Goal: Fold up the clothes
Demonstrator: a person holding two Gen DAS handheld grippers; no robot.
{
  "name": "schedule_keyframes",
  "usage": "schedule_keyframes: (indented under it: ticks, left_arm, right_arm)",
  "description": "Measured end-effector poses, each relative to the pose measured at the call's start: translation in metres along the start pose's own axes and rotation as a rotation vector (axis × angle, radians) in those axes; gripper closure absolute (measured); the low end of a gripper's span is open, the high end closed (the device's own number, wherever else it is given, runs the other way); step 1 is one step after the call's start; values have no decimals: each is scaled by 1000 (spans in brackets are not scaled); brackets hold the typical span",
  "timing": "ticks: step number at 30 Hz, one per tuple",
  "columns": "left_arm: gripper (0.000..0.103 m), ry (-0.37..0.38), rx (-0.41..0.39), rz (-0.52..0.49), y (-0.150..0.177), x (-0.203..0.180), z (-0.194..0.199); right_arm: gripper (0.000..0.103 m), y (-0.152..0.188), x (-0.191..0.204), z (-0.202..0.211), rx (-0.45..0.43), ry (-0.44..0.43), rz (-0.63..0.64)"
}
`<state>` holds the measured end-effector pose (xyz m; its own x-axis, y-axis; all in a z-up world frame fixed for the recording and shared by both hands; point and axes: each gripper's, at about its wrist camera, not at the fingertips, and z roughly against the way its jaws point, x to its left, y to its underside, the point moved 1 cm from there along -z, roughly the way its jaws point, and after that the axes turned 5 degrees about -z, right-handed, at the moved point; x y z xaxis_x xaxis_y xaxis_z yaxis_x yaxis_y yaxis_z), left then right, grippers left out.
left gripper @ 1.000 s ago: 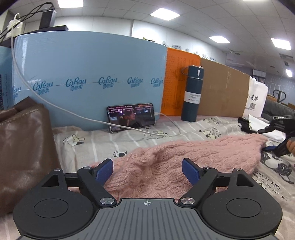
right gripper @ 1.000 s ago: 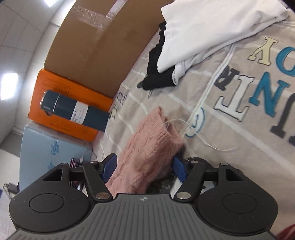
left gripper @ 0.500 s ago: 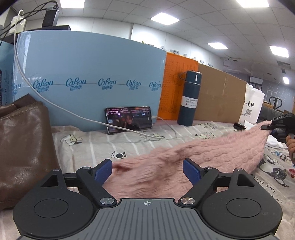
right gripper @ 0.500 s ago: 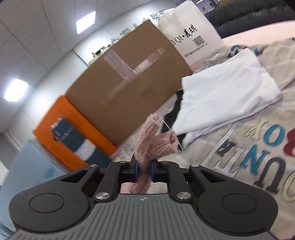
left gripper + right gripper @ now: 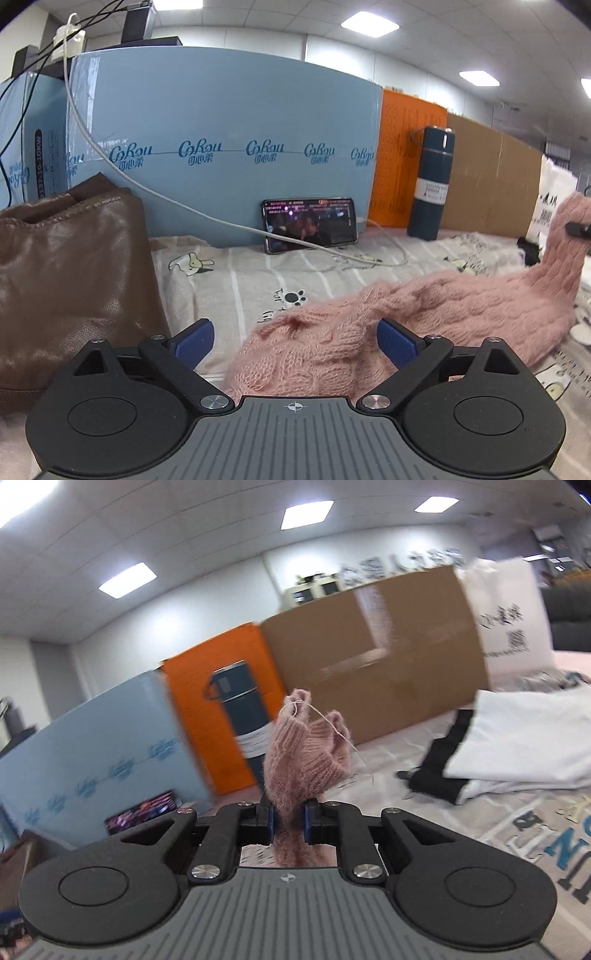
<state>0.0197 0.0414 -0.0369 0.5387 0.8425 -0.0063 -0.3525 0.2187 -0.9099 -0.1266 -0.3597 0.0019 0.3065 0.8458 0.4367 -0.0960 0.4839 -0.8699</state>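
Observation:
A pink cable-knit sweater (image 5: 424,314) lies across the printed grey bedsheet (image 5: 258,280). Its far end is lifted at the right edge of the left wrist view. My left gripper (image 5: 295,338) hovers over the sweater's near end; its jaws are opening wide, knit lies between the blue pads (image 5: 397,338), and they do not press it. My right gripper (image 5: 289,818) is shut on the sweater's cuff (image 5: 306,753), which sticks up above the pads with a loose thread. The right gripper's tip (image 5: 580,229) shows in the left wrist view, holding the raised end.
A brown leather bag (image 5: 70,280) sits at the left. Along the back stand a blue box (image 5: 229,155), a phone (image 5: 310,225) with a white cable, an orange box (image 5: 406,162), a dark teal flask (image 5: 430,184) and a cardboard box (image 5: 373,664). White and black clothes (image 5: 517,749) lie at the right.
My right gripper shut on the sweater's cuff, rolled level and lifted it off the sheet. The sweater's far end rose with it. My left gripper's jaws spread a little wider.

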Motion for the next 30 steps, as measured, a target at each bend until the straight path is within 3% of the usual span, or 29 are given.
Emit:
schedule_keyframes:
  ticks: [8, 10, 12, 15, 18, 24, 27, 30]
  left_arm:
    - [6, 13, -40, 49, -1, 4, 6]
    - [6, 24, -46, 56, -1, 5, 8]
    - [6, 33, -52, 60, -2, 5, 9]
    - [6, 40, -59, 66, -1, 5, 11]
    - [6, 44, -66, 78, -1, 5, 12]
    - [6, 49, -56, 106, -1, 7, 12]
    - [6, 44, -49, 114, -1, 8, 11]
    - [6, 45, -48, 130, 0, 10, 12]
  right_arm:
    - [82, 45, 47, -14, 168, -87, 146]
    - [61, 54, 54, -16, 200, -96, 177]
    - [47, 61, 62, -14, 222, -124, 202]
    - [33, 68, 74, -10, 243, -166, 226]
    - [27, 74, 83, -6, 259, -200, 229]
    - [24, 88, 95, -11, 342, -248, 252]
    - [24, 86, 95, -3, 325, -281, 233]
    - [24, 70, 89, 16, 243, -393, 162]
